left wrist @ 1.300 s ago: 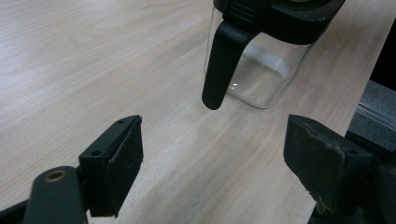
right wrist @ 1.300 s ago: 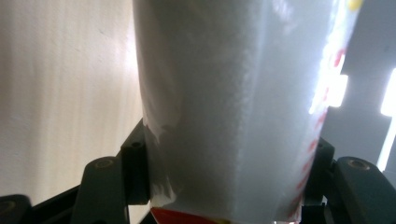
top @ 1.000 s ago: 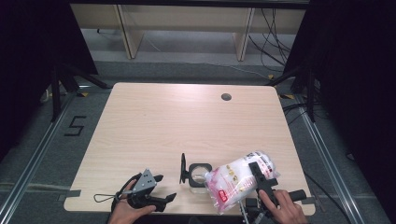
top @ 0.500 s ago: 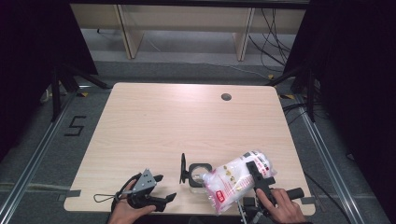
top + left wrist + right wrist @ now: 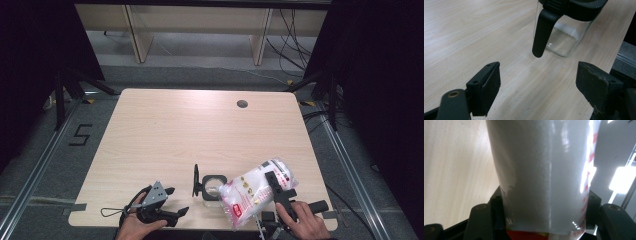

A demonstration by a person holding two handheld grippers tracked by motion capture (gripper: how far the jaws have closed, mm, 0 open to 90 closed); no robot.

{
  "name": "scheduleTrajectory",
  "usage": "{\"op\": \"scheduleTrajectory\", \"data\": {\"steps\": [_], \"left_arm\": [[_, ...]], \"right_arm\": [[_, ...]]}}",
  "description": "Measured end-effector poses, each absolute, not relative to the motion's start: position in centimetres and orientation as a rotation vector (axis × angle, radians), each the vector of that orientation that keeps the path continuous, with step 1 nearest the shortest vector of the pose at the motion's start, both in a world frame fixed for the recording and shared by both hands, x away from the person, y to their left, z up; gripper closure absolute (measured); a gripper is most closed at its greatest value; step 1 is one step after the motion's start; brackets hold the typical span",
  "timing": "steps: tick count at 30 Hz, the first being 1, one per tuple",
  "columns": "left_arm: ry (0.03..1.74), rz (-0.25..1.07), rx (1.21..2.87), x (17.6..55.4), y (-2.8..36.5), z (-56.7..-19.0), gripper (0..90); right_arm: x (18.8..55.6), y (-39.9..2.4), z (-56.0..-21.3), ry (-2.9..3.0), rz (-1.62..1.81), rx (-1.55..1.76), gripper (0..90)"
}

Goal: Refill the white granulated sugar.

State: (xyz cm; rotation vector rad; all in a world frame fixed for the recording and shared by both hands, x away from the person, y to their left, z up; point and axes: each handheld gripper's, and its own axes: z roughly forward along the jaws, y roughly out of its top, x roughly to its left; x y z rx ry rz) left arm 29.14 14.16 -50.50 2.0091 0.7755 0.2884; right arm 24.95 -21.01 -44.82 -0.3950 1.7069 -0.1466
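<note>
We had the wooden table (image 5: 165, 135) before us, bare across its far half but for a small round hole (image 5: 242, 104) towards one o'clock. The biggest thing in play was the white bag (image 5: 255, 192) with red print, at about five o'clock on the table's near edge, tilted with its lower end towards the clear jar (image 5: 214, 187) just beside it at six o'clock. Our right gripper (image 5: 274, 181) was clamped across the bag, a jaw pressing on each flank. The jar stood with its black lid (image 5: 195, 180) flipped up on its far-left side, mouth open. Our left gripper (image 5: 172, 202) lay at seven o'clock, jaws spread and empty, apart from the jar. We judged the chief risk to be a spill: the soft bag could sag or slip in the grip, and with nothing steadying the jar, a nudge from the bag might push or tip it towards the near edge. The right gripper view showed the bag's glossy skin wedged between the pads; the left gripper view gave us the jar's black handle (image 5: 543, 27) and glass base close up.
</note>
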Motion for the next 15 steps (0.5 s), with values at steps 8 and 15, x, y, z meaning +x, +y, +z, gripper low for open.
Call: {"op": "scheduleTrajectory", "data": {"steps": [8, 15], "left_arm": [[0.774, 0.291, 2.01, 29.11, 14.17, -50.49, 19.4], [0.804, 0.274, 1.99, 29.03, 14.19, -50.5, 19.4]], "right_arm": [[25.27, -21.0, -44.53, 1.704, -0.149, -0.396, 40.8], [25.46, -20.87, -44.55, 1.704, -0.138, -0.389, 40.8]]}}
